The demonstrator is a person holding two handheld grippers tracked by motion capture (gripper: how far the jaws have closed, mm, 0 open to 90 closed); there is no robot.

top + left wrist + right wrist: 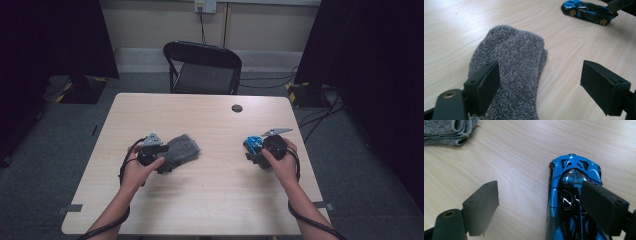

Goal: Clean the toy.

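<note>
A folded grey knitted cloth (184,148) lies left of the table's middle. My left gripper (166,158) is at its near end, open wide. In the left gripper view the cloth (511,57) runs under one jaw of the left gripper (540,80), and the other jaw is over bare wood; neither pad presses on it. A blue and black toy car (253,144) rests on the right side of the table. My right gripper (256,154) is open over it. In the right gripper view one jaw of the right gripper (540,197) hangs above the car (567,195) roof, not clasping it.
The light wooden table (210,200) has a small dark round cap (237,108) near its far edge. A black folding chair (205,65) stands behind the table. The left gripper view has the car (587,11) far off at its upper right. The cloth (446,131) is at the upper left of the right gripper view.
</note>
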